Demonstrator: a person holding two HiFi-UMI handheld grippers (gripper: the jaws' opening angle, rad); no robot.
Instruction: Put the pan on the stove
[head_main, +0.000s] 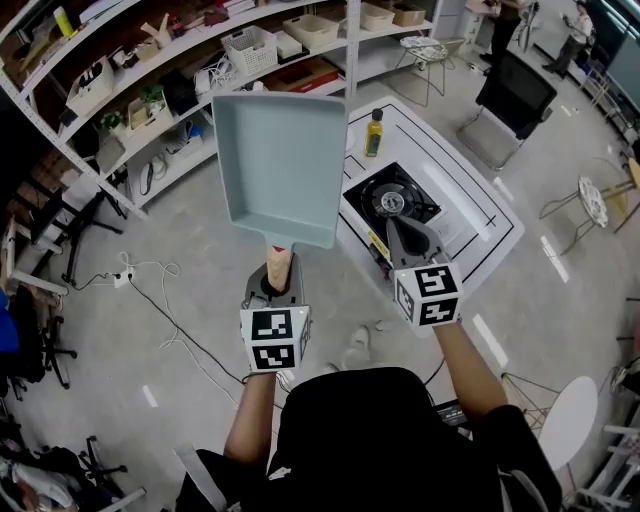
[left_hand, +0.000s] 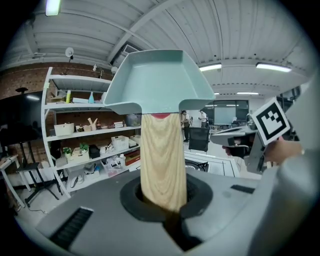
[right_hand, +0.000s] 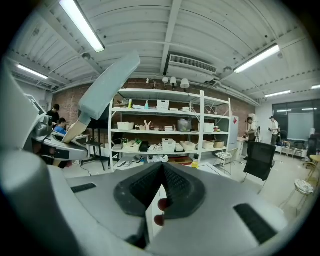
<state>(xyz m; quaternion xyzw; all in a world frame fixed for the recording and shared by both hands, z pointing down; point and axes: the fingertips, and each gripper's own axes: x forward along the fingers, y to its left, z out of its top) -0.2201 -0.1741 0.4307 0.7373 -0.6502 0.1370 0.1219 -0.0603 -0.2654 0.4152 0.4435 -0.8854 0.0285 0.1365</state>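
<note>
A square light-blue pan (head_main: 280, 165) with a pale wooden handle (head_main: 280, 268) is held up in the air, left of the stove. My left gripper (head_main: 279, 287) is shut on that handle, and in the left gripper view the handle (left_hand: 161, 160) rises from between the jaws to the pan (left_hand: 160, 82). The black single-burner stove (head_main: 390, 200) sits on a low white table (head_main: 470, 215). My right gripper (head_main: 405, 238) hovers over the stove's near edge, shut and holding nothing. In the right gripper view its pads (right_hand: 172, 182) meet at the tip, and the pan (right_hand: 107, 85) shows tilted at upper left.
A yellow oil bottle (head_main: 374, 133) stands on the table behind the stove. Long shelves (head_main: 200, 60) with baskets and boxes run along the far side. A black chair (head_main: 510, 100) stands past the table, cables (head_main: 150, 285) trail on the floor at left, and people stand far off.
</note>
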